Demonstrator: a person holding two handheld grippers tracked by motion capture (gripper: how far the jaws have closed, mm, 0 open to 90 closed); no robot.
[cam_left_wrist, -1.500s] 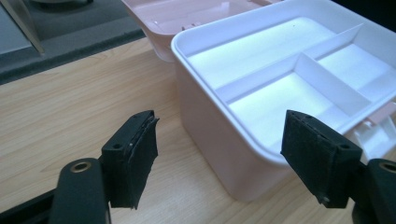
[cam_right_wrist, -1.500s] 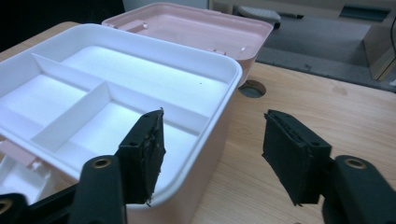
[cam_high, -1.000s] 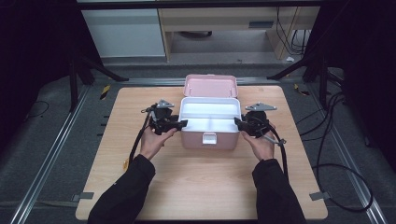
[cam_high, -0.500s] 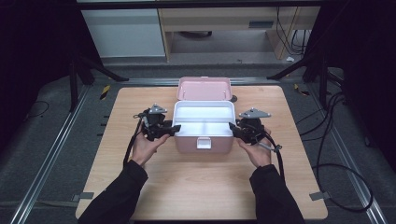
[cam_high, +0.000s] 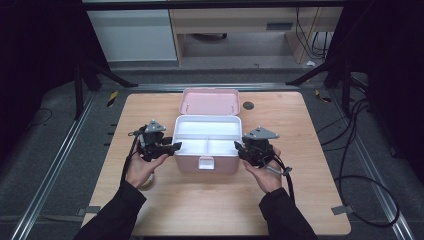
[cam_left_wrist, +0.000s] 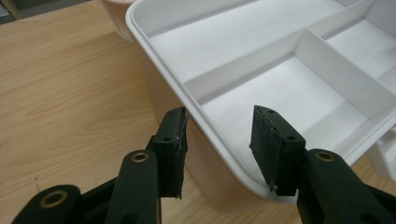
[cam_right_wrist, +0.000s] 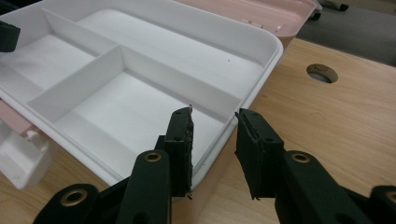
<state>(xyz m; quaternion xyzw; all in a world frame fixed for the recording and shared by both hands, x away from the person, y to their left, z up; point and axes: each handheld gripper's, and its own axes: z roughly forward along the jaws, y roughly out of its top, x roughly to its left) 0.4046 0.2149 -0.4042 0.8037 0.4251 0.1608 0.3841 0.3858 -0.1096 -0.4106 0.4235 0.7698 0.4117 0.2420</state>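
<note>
Both of your hands have slid back toward you since the earlier frames, and the pink box (cam_high: 207, 150) has come with them, now sitting at the bench's (cam_high: 310, 200) middle with its pink lid (cam_high: 209, 102) lying open toward 12 o'clock.

From the high view, your left tool (cam_high: 172, 147) sits at the box's 9 o'clock end and your right tool (cam_high: 239, 148) at its 3 o'clock end, each level with the white tray (cam_high: 207, 131) set in the box. A white latch (cam_high: 205, 162) hangs at the front wall, at 6 o'clock. A round hole (cam_high: 248, 105) in the bench lies just beside the lid at 3 o'clock.

Your left gripper view adds what the high view cannot: the left tool's jaws are spread, straddling the tray's rim near a rounded corner, one jaw outside against the pink wall, the other over a compartment. The tray's dividers (cam_left_wrist: 343, 65) split it into 1 long compartment and 2 shorter ones.

Your right gripper view shows the right tool (cam_right_wrist: 214, 140) spread as well, 1 jaw inside the tray, 1 outside over the wood, the rim between them. Whether the pads touch the rim you cannot tell. The hole (cam_right_wrist: 322, 73) shows at 1 o'clock there.

No brand, label or writing can be read anywhere.
</note>
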